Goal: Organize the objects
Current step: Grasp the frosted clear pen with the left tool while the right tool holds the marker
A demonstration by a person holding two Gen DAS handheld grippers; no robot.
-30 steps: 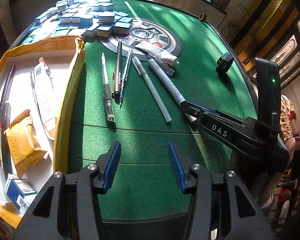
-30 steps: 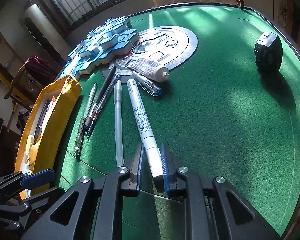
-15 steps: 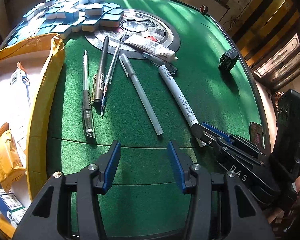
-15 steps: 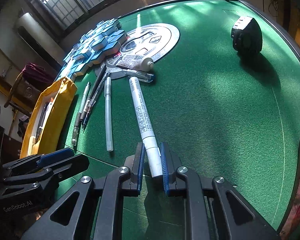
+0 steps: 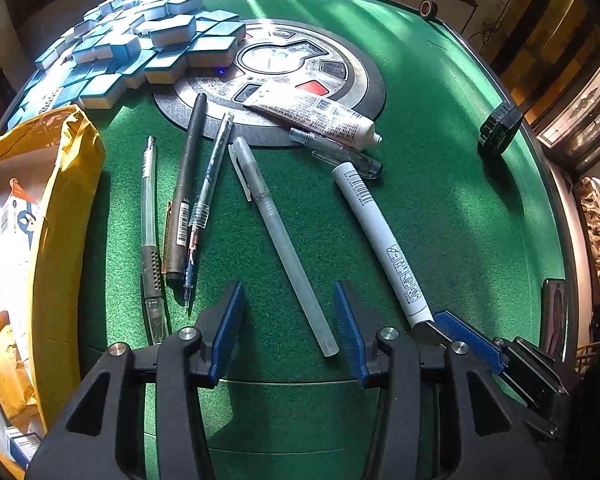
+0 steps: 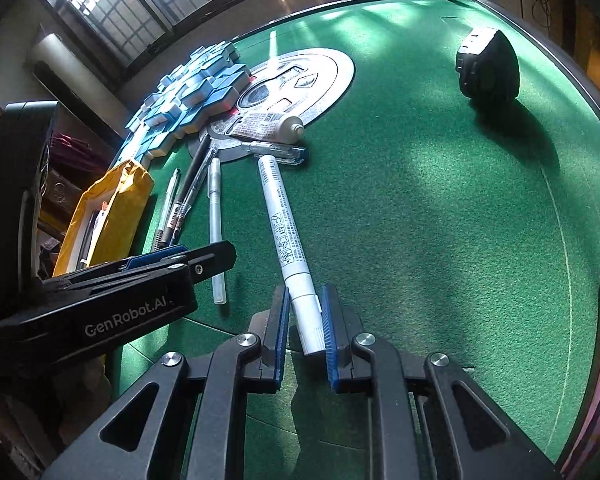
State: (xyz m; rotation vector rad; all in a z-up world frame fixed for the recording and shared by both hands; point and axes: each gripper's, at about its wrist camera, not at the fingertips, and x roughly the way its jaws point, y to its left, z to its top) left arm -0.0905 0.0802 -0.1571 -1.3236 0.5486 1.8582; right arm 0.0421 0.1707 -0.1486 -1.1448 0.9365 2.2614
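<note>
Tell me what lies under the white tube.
The white tube rests across the round center panel and over one end of a clear pen. Whatever else it covers is hidden.

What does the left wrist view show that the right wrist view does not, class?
Only the left wrist view shows the open left gripper from behind and the orange snack packet inside the yellow-lined box. Only the right wrist view shows the barred windows. Both show the white barcoded marker clamped by the right gripper.

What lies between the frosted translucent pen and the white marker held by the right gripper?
Only bare green felt; in the left wrist view nothing lies between the frosted translucent pen and the white marker that the right gripper clamps.
</note>
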